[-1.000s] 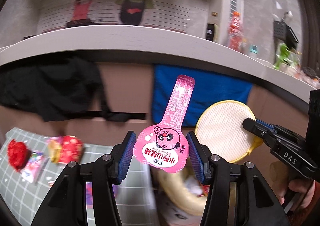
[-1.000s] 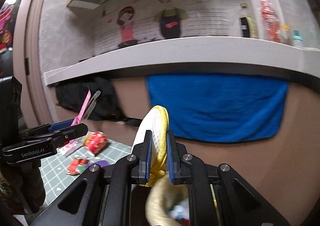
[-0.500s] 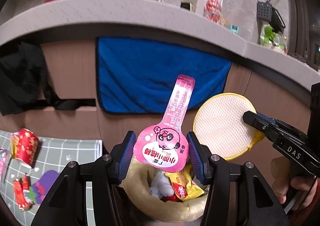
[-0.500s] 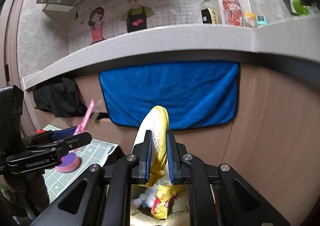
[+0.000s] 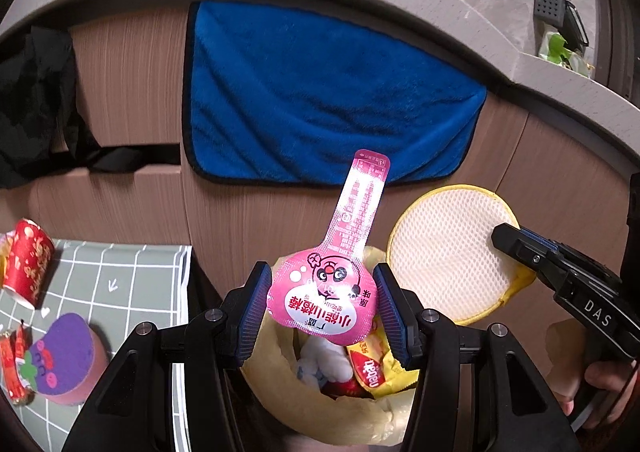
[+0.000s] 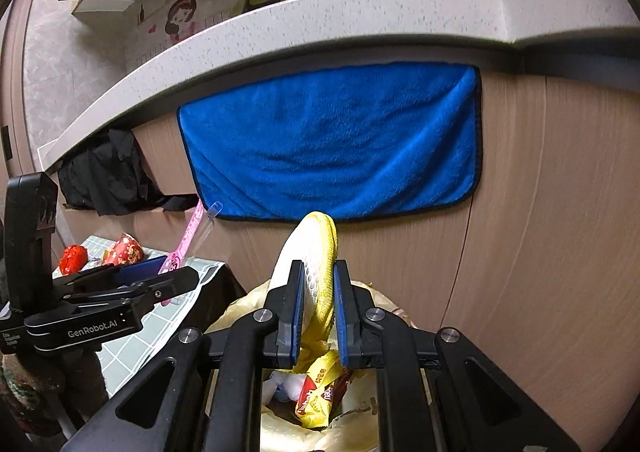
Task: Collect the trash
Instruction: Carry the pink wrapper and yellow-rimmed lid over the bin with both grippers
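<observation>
Both pieces hang over the open tan trash bag [image 5: 280, 392]. The left gripper [image 5: 322, 306] pinches a pink keyhole-shaped foil snack wrapper [image 5: 324, 300] by its round head, light and floppy. The right gripper [image 6: 316, 312] clamps tight on the yellow-rimmed round mesh pad [image 6: 320, 252], soft and squashy, at its edge.

Two hand-held grippers — the left [image 5: 322, 306], the right [image 6: 316, 304]. One pink pouch [image 5: 326, 292], one yellow-rimmed mesh pad [image 5: 448, 252], one trash bag [image 5: 320, 408], one blue towel [image 5: 320, 91], one black cloth [image 5: 36, 103], one purple sponge [image 5: 60, 360] — and two red wrapped items [image 6: 74, 258] [image 6: 128, 250] on the worktop [image 5: 120, 284].
</observation>
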### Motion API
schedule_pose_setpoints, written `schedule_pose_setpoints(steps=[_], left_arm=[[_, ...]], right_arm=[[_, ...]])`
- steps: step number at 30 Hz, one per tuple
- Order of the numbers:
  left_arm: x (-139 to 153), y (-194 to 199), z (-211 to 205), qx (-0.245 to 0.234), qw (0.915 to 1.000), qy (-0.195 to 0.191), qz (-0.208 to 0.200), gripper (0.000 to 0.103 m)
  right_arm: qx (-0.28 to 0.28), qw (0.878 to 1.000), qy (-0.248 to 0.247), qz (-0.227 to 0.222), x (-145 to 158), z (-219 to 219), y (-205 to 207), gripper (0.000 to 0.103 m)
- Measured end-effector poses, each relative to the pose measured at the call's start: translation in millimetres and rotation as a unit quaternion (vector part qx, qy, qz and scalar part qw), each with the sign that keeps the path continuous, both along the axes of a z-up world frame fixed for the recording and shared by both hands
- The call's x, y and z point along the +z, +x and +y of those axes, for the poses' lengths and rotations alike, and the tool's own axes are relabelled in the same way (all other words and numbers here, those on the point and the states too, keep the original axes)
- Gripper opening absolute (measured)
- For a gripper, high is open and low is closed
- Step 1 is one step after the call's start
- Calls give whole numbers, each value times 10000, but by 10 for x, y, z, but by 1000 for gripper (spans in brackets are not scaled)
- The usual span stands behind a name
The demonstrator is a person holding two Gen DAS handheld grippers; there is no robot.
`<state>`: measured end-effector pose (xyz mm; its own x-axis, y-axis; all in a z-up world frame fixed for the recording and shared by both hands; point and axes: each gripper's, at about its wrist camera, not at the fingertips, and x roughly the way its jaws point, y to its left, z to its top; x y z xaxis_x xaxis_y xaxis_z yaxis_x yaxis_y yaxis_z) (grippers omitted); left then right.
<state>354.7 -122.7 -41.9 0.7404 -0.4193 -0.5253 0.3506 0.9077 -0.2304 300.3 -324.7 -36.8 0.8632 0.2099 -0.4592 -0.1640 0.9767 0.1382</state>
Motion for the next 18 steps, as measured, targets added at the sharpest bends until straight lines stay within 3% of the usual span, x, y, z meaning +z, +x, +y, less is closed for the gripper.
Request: schedule_pose_setpoints(steps=[18], left_arm=[[-236, 187, -54, -58, 9998, 26, 205, 53]], right_arm=[[-31, 9990, 109, 426, -342, -23, 247, 13]])
